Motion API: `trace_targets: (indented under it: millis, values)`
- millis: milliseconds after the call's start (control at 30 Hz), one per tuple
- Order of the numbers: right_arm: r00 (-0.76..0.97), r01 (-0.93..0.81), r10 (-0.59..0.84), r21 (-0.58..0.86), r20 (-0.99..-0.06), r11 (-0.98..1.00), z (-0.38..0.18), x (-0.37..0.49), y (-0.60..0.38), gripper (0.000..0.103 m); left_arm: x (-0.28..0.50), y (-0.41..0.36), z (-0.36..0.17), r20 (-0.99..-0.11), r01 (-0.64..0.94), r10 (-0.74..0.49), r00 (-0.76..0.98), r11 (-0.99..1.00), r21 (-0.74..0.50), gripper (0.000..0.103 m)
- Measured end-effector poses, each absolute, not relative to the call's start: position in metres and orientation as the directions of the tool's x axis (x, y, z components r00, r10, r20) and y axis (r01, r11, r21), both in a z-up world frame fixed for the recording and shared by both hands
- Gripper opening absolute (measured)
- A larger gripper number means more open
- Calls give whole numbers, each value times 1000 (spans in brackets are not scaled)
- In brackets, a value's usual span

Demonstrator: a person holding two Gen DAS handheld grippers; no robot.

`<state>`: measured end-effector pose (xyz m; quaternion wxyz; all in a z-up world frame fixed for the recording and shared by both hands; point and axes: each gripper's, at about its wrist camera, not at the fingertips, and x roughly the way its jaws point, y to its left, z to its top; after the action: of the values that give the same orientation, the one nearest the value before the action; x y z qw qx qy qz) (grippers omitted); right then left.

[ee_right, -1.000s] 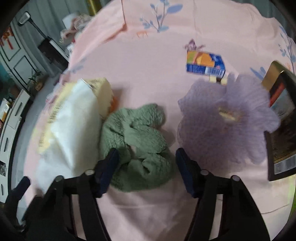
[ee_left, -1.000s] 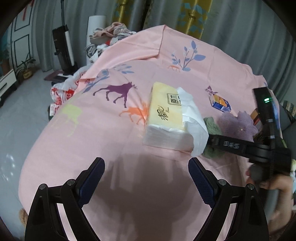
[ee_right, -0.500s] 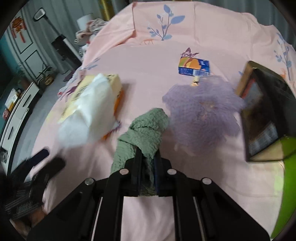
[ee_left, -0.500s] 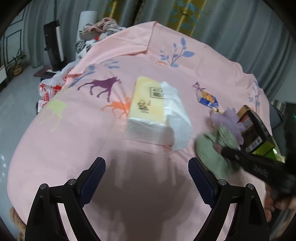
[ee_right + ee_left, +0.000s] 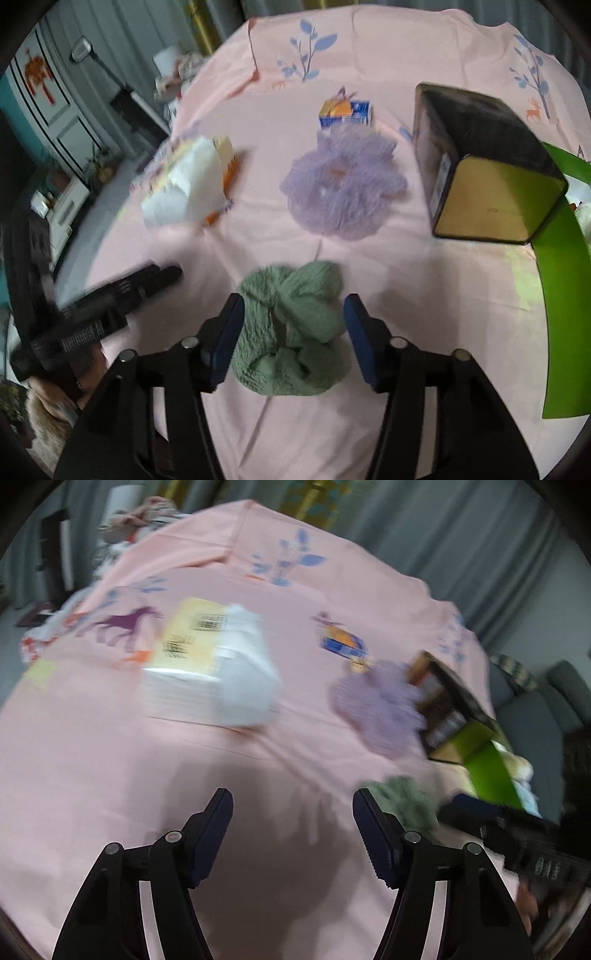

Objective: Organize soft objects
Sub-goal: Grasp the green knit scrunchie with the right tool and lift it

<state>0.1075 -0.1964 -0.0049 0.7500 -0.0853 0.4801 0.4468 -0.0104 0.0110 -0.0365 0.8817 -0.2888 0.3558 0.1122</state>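
1. The right hand-held gripper point(image 5: 293, 332) has let go of the green fuzzy scrunchie point(image 5: 291, 328). Half a second ago its jaws were clamped on the scrunchie; now they are opening, and the scrunchie lies between them on the pink sheet point(image 5: 369, 258) with a gap showing on either side, so nothing is pinched.

2. The scrunchie has moved. A second ago it lay against the tissue pack point(image 5: 188, 184); it now sits nearer the table's front edge, well apart from the pack and just in front of the purple mesh scrunchie point(image 5: 345, 192).

3. The left hand-held gripper point(image 5: 291, 834) has narrowed: its jaws, spread wide a second ago, are closing over bare sheet with nothing between them. Its view has swung right, so the green scrunchie point(image 5: 406, 801) now shows just past its right finger, next to the right hand-held gripper's dark body point(image 5: 517, 842).

4. The dark tin box point(image 5: 480, 158) with its green lid point(image 5: 557, 280) stands open to the right.

5. My reading: one soft item has been relocated and released, roughly in line with the purple scrunchie. The tissue pack still lies off to the left and looks like the next candidate, though neither gripper is on it yet.
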Motion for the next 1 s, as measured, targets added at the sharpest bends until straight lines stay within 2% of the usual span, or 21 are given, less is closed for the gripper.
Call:
trace_targets:
  millis: [100, 233, 400, 500, 600, 800, 933, 1000]
  values:
    - [107, -730, 630, 369, -769, 575, -1, 118, -205, 58, -2, -9, -35, -682, -318, -113, 723, 821, -473, 54]
    - [1, -693, 647, 466, -762, 550, -13, 124, -204, 58, 11, -38, -35, -705, -269, -166, 690, 845, -462, 52]
    - [-118, -652, 644, 548, -756, 524, -33, 124, -195, 56, 27, -63, -50, -735, -242, -220, 642, 851, -466, 28]
    - [-146, -663, 628, 547, -765, 512, -41, 122, -191, 55, 30, -63, -60, -727, -254, -246, 641, 826, -503, 23]
    - [-132, -649, 606, 531, -784, 545, -47, 128, -192, 48, 31, -60, -60, -721, -263, -248, 647, 815, -516, 23]
    - [-83, -659, 639, 523, -765, 541, -35, 137, -204, 55, 31, -59, -61, -721, -279, -230, 653, 813, -512, 23]
    - [-199, -609, 623, 593, -757, 526, -60, 143, -197, 56, 34, -64, -60, -724, -281, -197, 661, 829, -483, 23]
    - [-204, -615, 642, 607, -739, 503, -61, 142, -194, 54, 36, -67, -58, -719, -279, -186, 670, 835, -475, 23]
